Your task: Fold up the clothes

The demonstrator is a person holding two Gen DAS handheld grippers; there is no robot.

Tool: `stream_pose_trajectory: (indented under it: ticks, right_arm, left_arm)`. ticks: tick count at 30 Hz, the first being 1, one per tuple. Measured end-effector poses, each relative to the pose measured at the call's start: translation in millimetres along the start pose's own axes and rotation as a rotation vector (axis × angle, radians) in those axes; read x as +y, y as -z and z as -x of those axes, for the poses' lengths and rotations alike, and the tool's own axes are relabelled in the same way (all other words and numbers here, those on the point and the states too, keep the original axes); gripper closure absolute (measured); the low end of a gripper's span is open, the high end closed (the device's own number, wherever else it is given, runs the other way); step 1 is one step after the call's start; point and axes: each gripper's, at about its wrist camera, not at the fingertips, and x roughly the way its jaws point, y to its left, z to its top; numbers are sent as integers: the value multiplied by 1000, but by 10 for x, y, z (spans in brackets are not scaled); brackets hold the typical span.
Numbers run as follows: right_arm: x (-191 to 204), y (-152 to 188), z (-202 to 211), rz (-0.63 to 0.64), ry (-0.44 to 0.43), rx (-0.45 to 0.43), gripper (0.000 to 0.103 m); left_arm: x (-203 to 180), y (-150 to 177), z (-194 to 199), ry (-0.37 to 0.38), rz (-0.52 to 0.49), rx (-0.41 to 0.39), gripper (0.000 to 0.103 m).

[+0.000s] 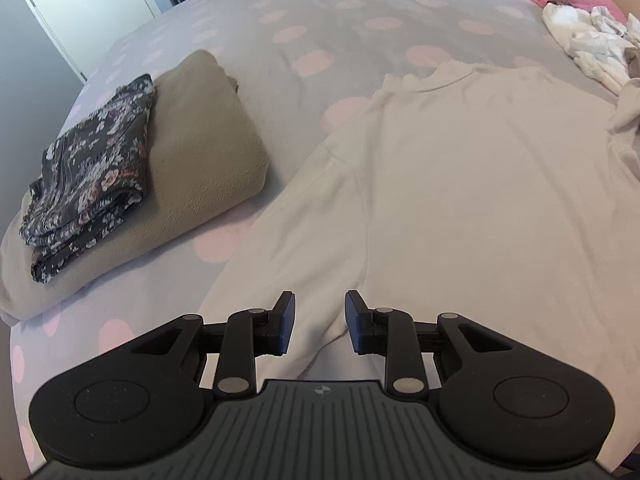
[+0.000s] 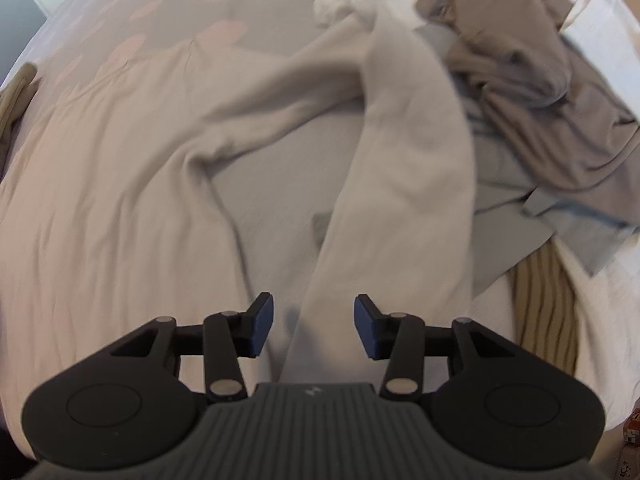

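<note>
A cream long-sleeved top [image 1: 472, 184] lies spread flat on the dotted bed [image 1: 320, 32]. The left tongs [image 1: 320, 322] hang apart over its left sleeve by the armpit; the right tongs [image 2: 314, 326] stand apart over its right sleeve [image 2: 404, 184]. Two folded garments are stacked at left: one floral piece [image 1: 92, 176] on one khaki piece [image 1: 200, 140]. An unsorted heap [image 2: 532, 72] lies to the right.

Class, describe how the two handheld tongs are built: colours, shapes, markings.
The left tongs and the right tongs look alike: matte black linkage arms with silver pivot pins, dark blue rectangular pads on the fingers, two round black housings, and a grey ribbed centre plate with a small emblem. No cables or sleeves show.
</note>
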Motion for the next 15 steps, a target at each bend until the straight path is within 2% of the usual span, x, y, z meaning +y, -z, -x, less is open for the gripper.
stream_pose_trajectory:
  ticks: [1, 4, 6, 7, 10, 15]
  right_arm:
    - [39, 36, -51, 17, 10, 17, 55]
    - [133, 123, -164, 67, 53, 44, 66]
    - [120, 139, -159, 67, 83, 31, 93]
    - [64, 130, -124, 32, 69, 28, 97]
    - [-139, 67, 75, -82, 48, 10, 98]
    - [-476, -31, 701, -183, 70, -109, 98]
  left_arm:
    - [-17, -1, 26, -1, -1, -7, 78]
    - [-41, 9, 85, -2, 1, -20, 78]
    - [-34, 36, 116, -4, 5, -23, 78]
    - [-29, 51, 132, -5, 8, -24, 78]
    - [6, 107, 164, -12, 14, -22, 78]
    - [76, 151, 154, -19, 39, -9, 78]
